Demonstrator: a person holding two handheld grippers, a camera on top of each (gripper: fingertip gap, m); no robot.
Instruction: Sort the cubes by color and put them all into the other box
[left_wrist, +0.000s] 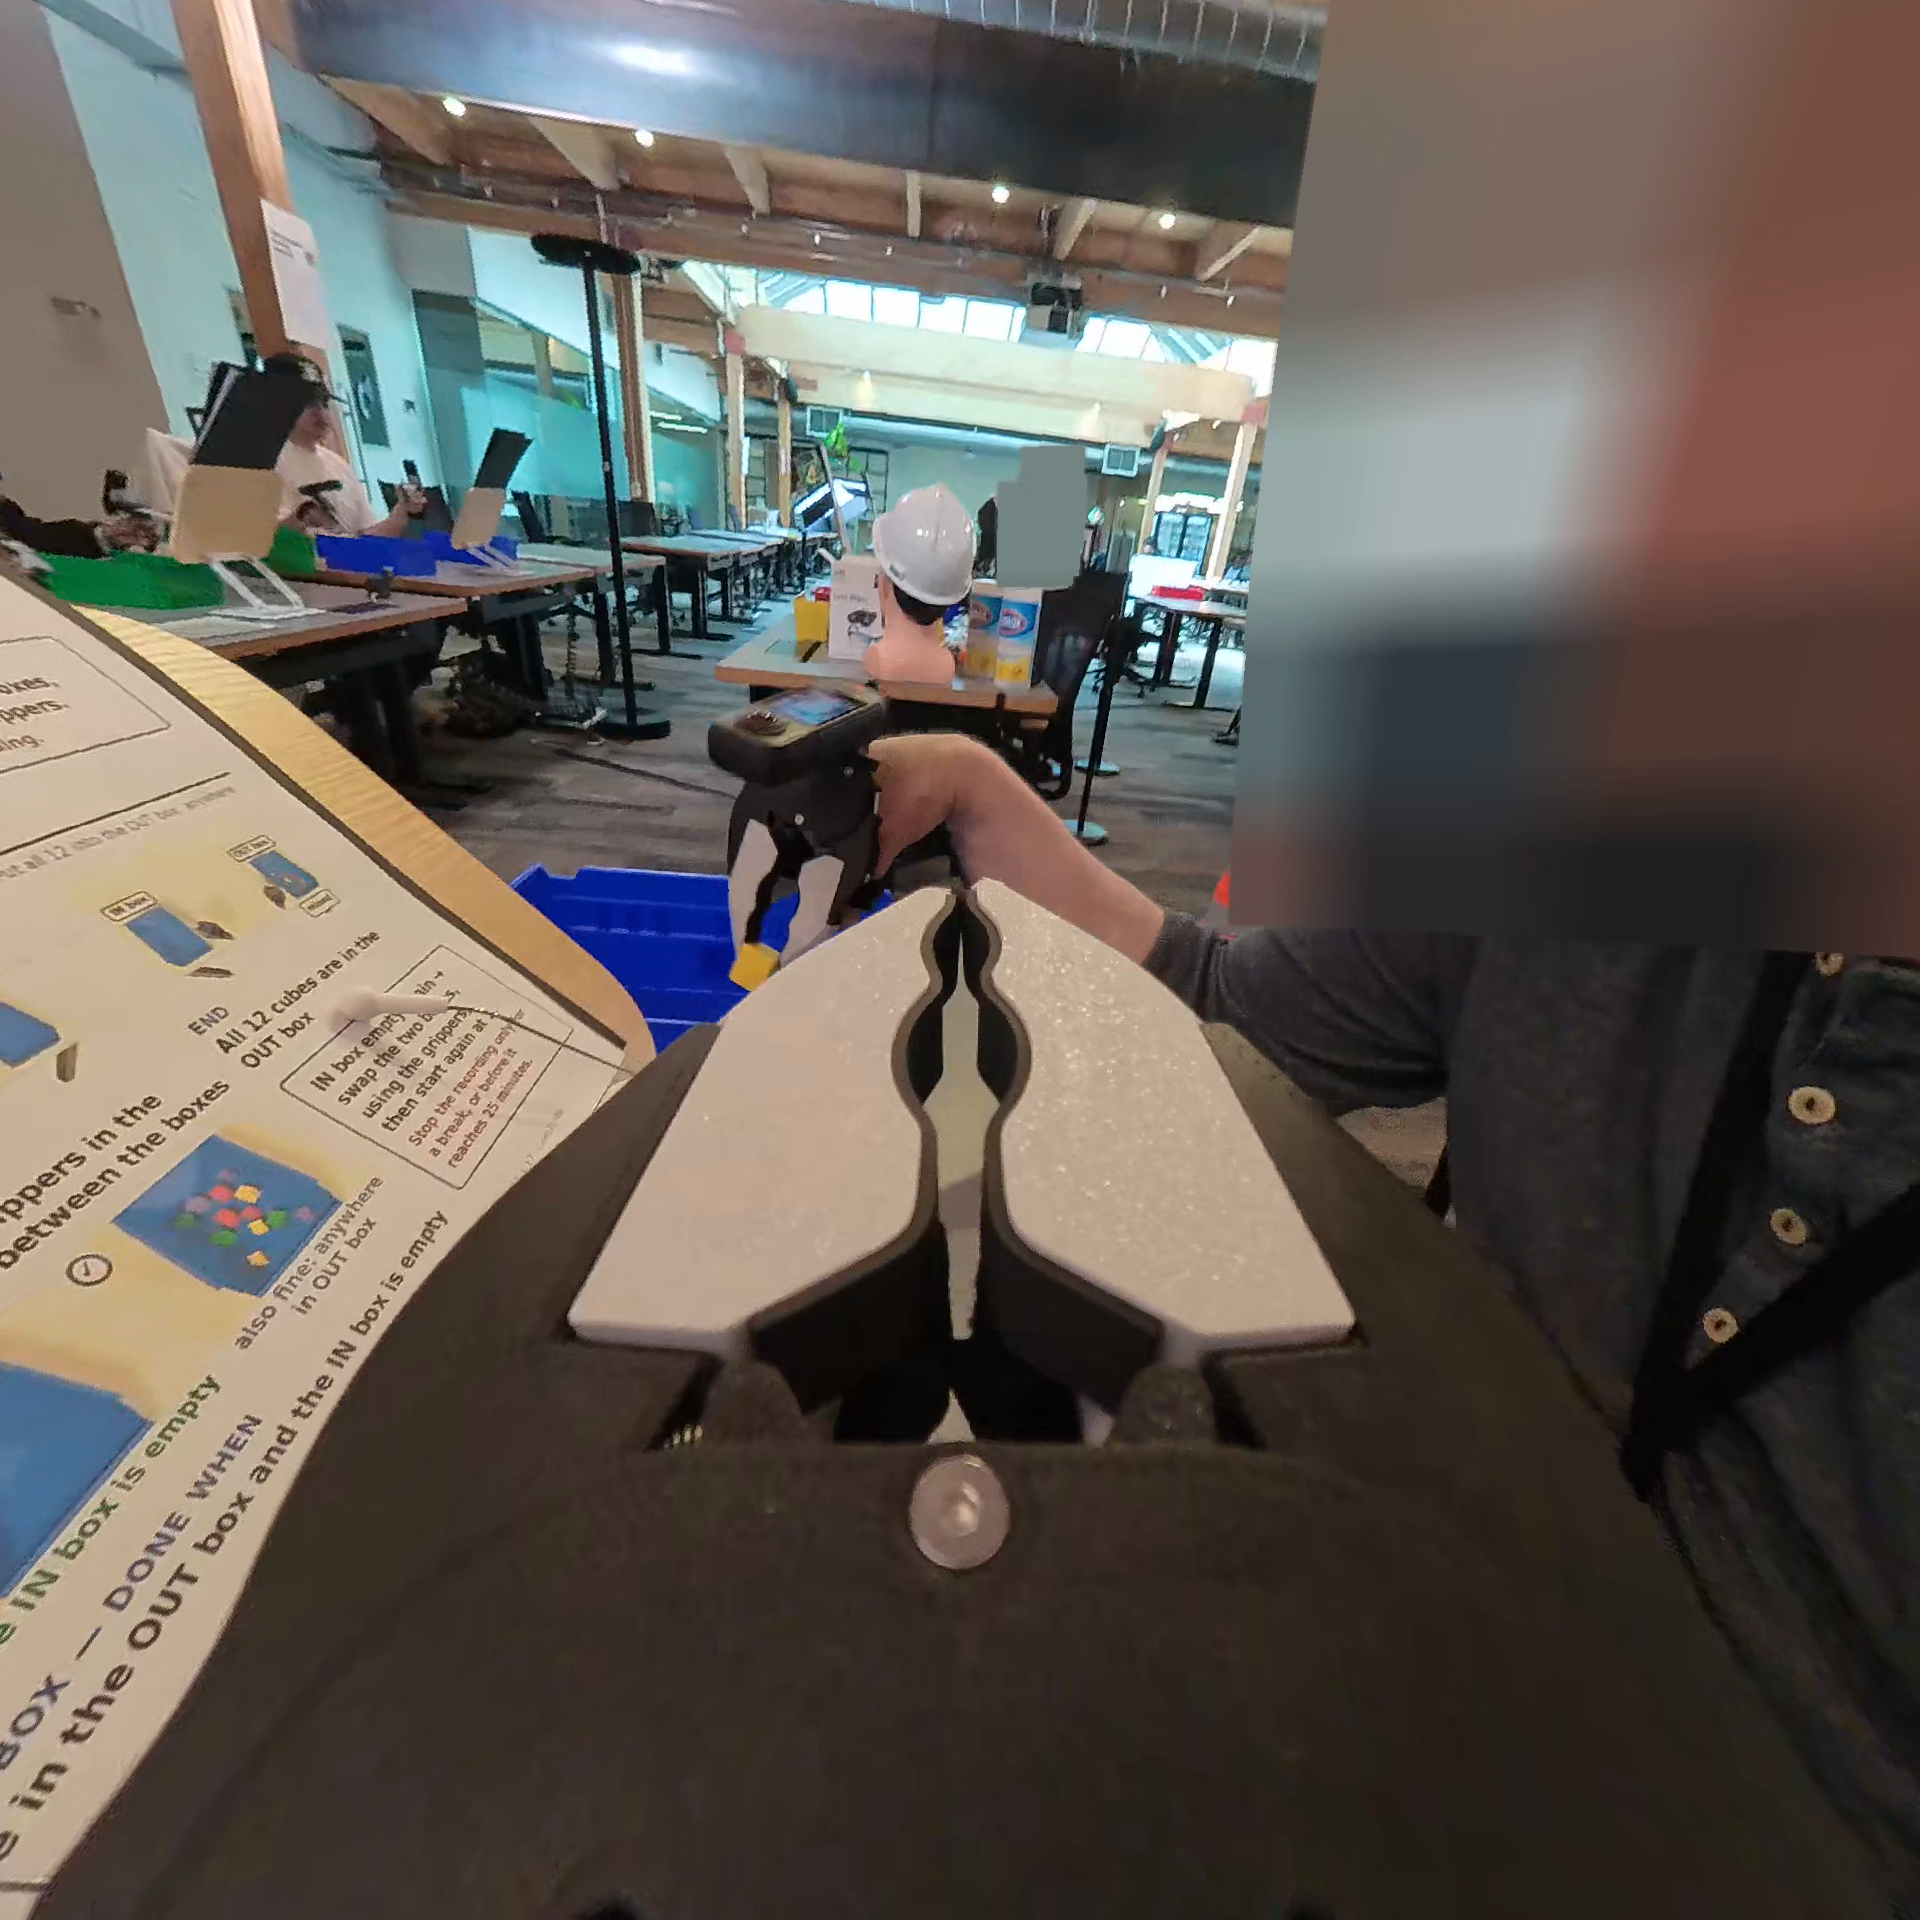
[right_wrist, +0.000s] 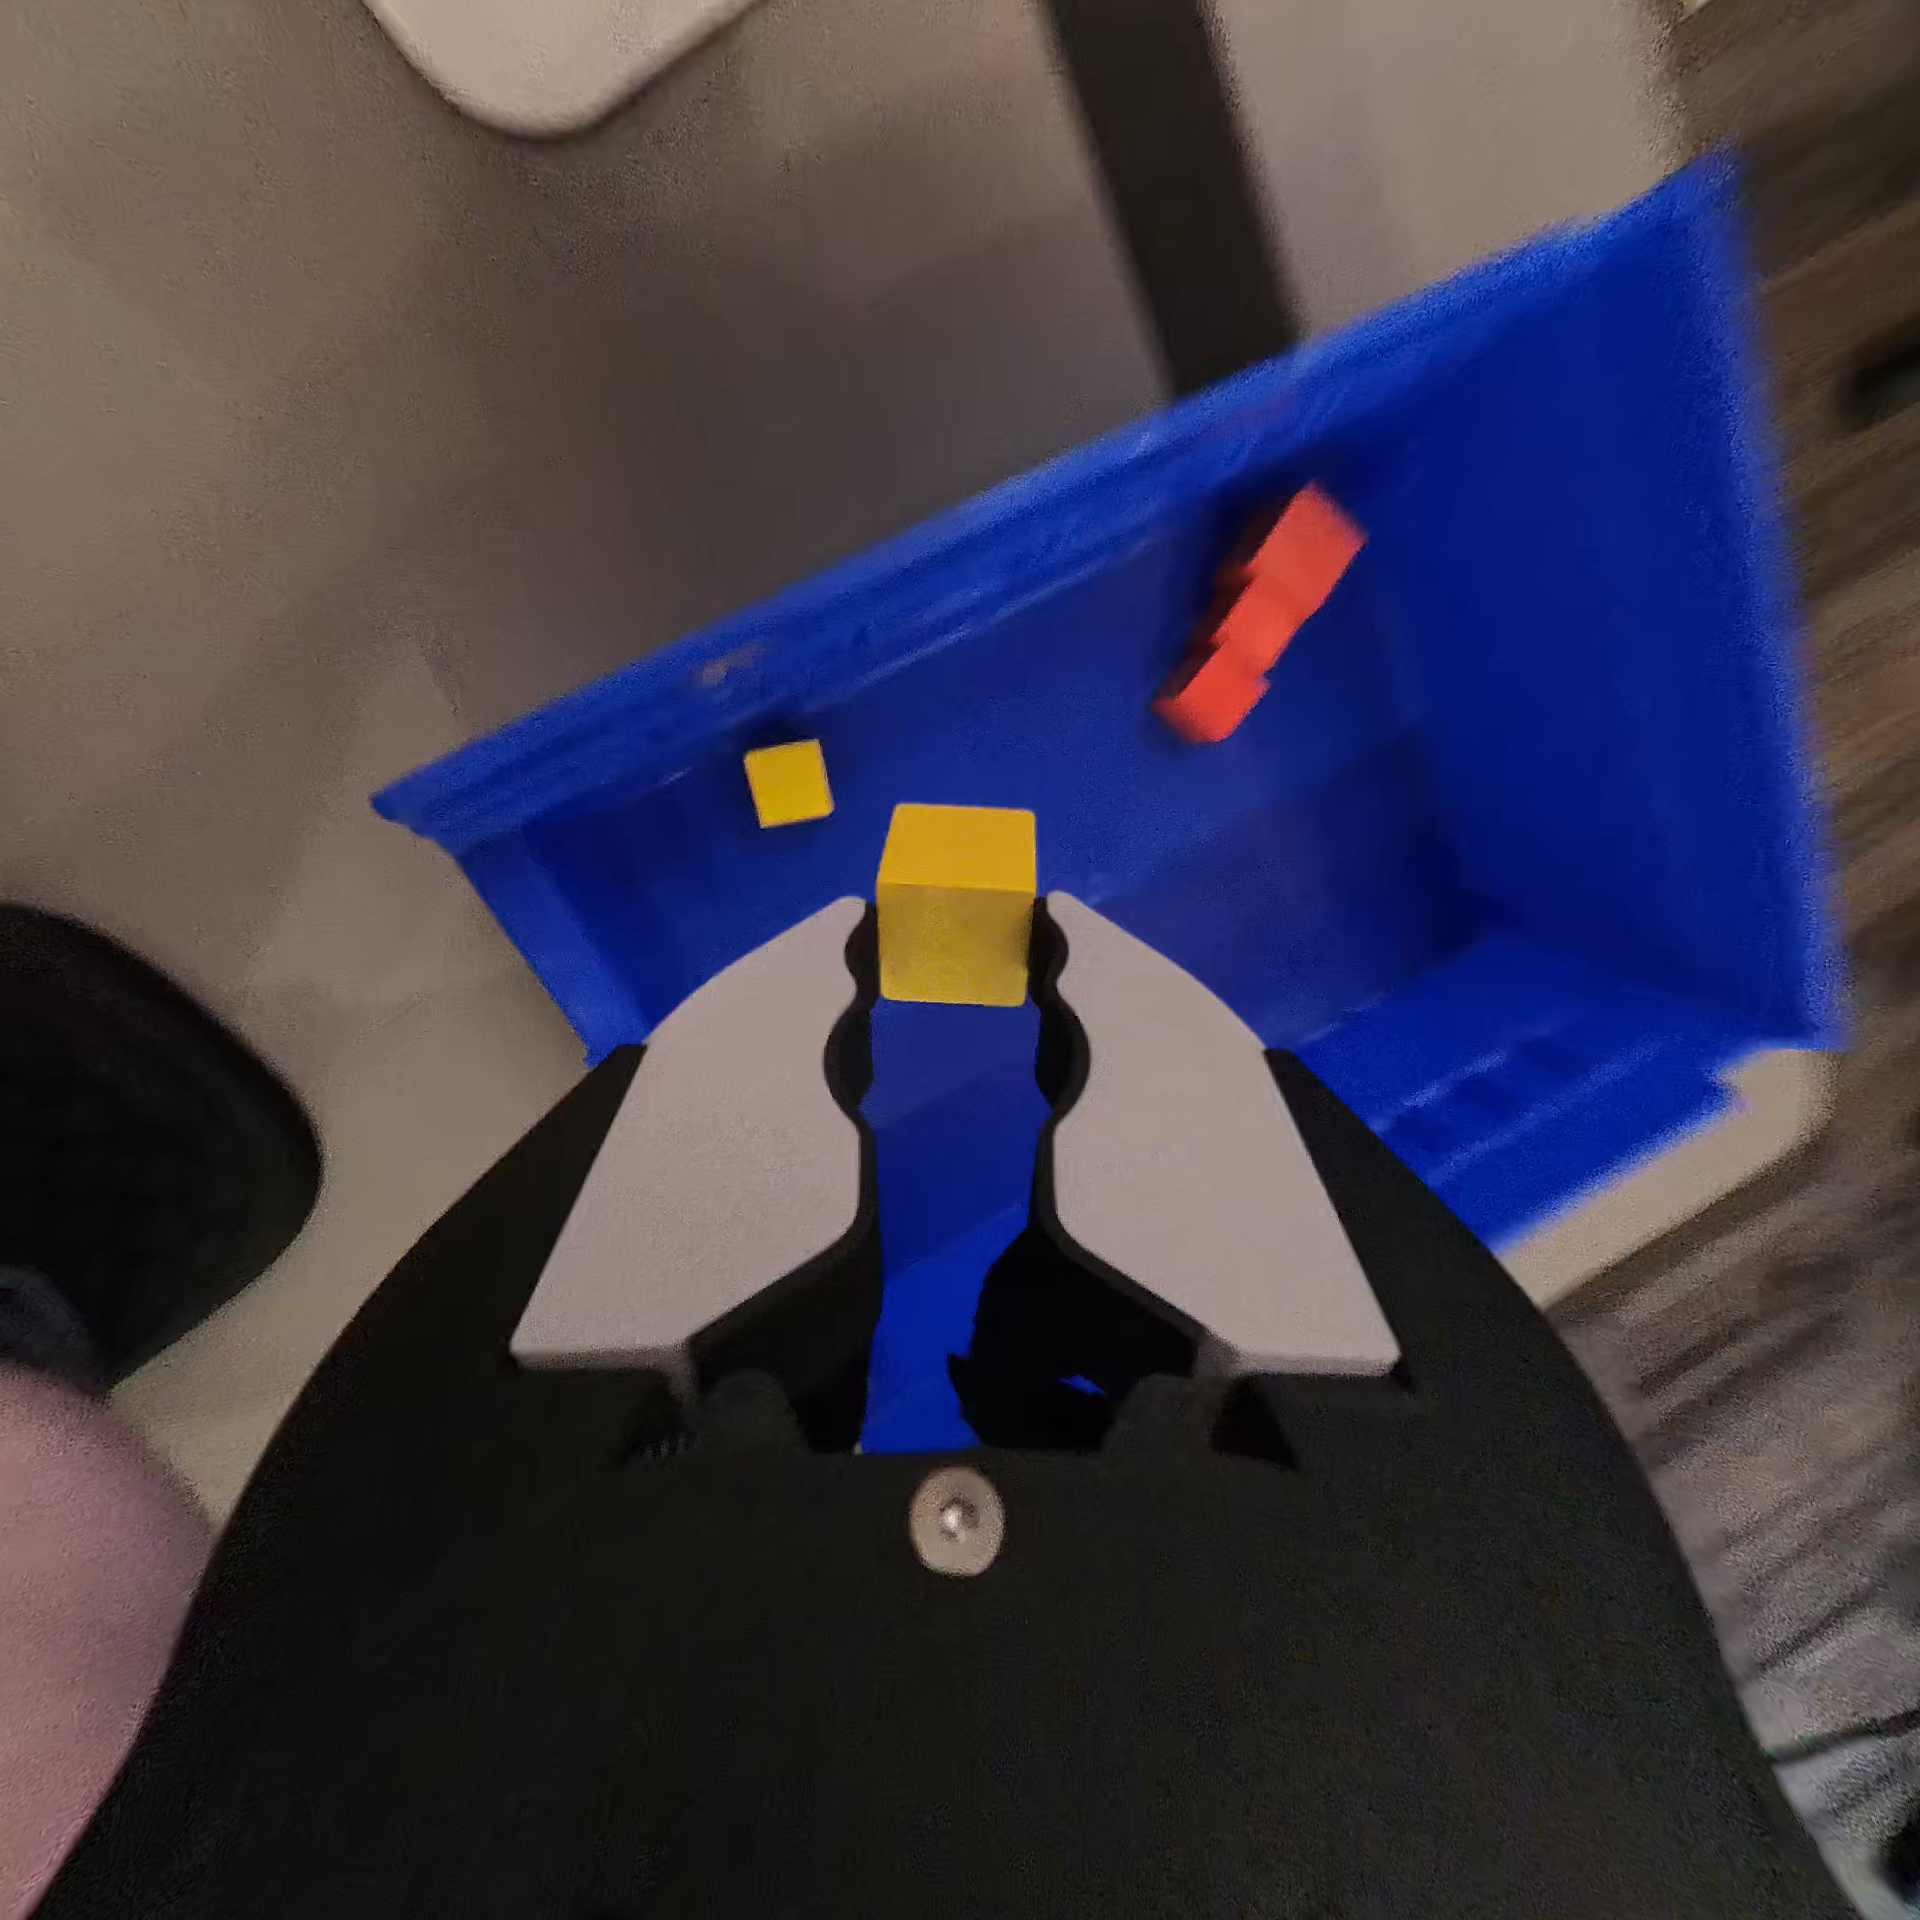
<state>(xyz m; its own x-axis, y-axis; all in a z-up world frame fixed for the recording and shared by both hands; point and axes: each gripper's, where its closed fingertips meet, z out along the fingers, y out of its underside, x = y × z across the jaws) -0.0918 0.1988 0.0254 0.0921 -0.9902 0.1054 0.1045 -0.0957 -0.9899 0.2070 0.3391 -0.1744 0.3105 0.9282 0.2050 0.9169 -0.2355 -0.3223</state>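
Observation:
My right gripper (right_wrist: 954, 909) is shut on a yellow cube (right_wrist: 956, 904) and holds it above the inside of a blue box (right_wrist: 1621, 644). On the box floor lie another yellow cube (right_wrist: 788, 783) and several red cubes (right_wrist: 1262, 613) stacked together at the far right. In the left wrist view my left gripper (left_wrist: 963, 896) is shut with nothing between its pads, raised and pointing out into the room. That view also shows the right gripper (left_wrist: 774, 940) with its yellow cube (left_wrist: 752, 964) over the blue box (left_wrist: 634, 925).
A paper instruction sheet (left_wrist: 156, 1091) lies on the wooden table (left_wrist: 416, 862) to the left. A person's hand (left_wrist: 956, 800) and dark sleeve are at the right. Below the box are grey floor and a black table leg (right_wrist: 1174, 187).

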